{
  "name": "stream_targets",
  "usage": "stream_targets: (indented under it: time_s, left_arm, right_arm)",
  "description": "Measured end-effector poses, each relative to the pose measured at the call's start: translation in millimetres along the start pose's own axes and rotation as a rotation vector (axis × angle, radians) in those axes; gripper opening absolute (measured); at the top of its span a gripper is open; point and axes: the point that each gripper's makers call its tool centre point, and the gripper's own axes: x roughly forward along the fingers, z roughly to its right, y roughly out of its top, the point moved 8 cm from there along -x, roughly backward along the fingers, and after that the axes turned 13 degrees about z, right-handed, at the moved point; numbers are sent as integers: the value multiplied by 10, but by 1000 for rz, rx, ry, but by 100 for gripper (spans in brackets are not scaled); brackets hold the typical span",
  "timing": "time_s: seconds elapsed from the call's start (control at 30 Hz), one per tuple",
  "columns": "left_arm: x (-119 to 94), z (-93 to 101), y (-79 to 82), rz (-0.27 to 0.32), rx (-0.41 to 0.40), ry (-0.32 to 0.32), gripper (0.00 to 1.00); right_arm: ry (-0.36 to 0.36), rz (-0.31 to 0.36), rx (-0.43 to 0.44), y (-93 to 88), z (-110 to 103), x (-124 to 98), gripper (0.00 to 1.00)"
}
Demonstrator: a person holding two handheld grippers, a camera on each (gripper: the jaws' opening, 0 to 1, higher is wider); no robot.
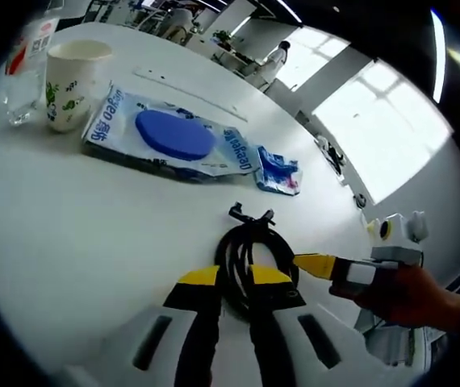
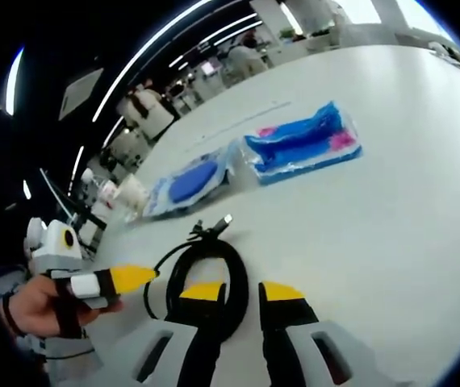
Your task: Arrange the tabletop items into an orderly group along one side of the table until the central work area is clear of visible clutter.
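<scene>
A coiled black cable (image 1: 250,242) lies on the white table (image 1: 69,234) near its edge. My left gripper (image 1: 234,276) is shut on it, with the near strands filling the narrow gap between the yellow fingertips (image 1: 198,276). In the right gripper view the same cable (image 2: 202,258) lies just ahead. My right gripper (image 2: 243,291) has its jaws close together at the coil's near edge; whether they pinch it is unclear. Each gripper shows in the other's view, hand-held, with its yellow tip at the coil's side: the right gripper (image 1: 315,264) and the left gripper (image 2: 129,278).
Further along the table lie a bagged blue sponge (image 1: 173,135), a small blue packet (image 1: 278,171), a paper cup (image 1: 73,81) and a clear bottle (image 1: 24,64). The blue packet (image 2: 303,145) and the sponge bag (image 2: 190,184) are also in the right gripper view. People and desks fill the background.
</scene>
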Motion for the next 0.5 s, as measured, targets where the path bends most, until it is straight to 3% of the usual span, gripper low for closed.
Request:
stream_targets:
  time_s: [0.27,0.5]
  left_arm:
    - [25,37,-65,-23,-6,5,1]
    - [62,77,-55,-24,-11,-9,1]
  right_arm:
    - [10,-38,-36,-63,-17,36,9]
    - [6,-29,-28,-49,38,-4,6]
